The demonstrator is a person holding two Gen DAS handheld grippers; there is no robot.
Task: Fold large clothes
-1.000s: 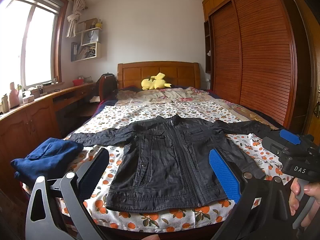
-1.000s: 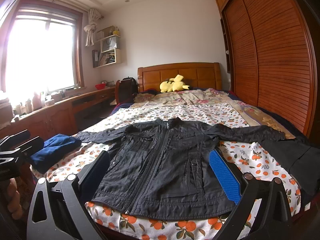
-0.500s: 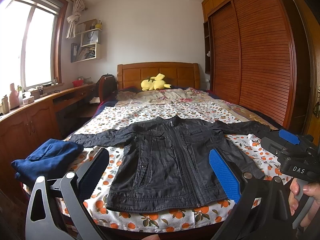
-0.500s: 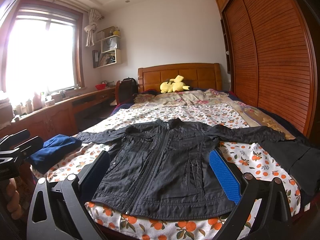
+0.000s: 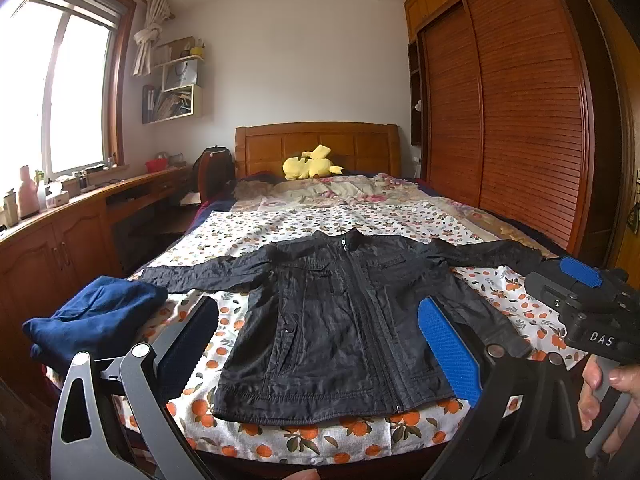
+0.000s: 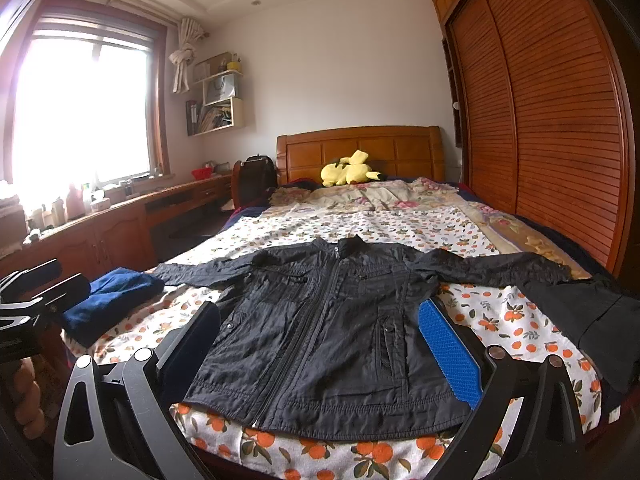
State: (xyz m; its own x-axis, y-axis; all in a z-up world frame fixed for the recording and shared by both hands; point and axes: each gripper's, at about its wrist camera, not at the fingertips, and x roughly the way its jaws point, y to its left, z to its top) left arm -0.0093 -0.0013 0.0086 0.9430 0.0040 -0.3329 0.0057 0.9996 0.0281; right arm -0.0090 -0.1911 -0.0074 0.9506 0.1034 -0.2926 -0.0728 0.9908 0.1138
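Right now you are holding both claws spread wide with nothing between the fingers: the left gripper [image 5: 316, 344] and right gripper [image 6: 320, 344] are hovering off the foot edge of the bed [image 5: 280, 440]. Beyond them the black jacket [image 5: 340, 328] is lying flat, zipped, hem near that edge, sleeves reaching sideways. A folded blue garment [image 5: 96, 316] is sitting at the bed's left corner, dark clothing [image 6: 596, 328] at its right edge.
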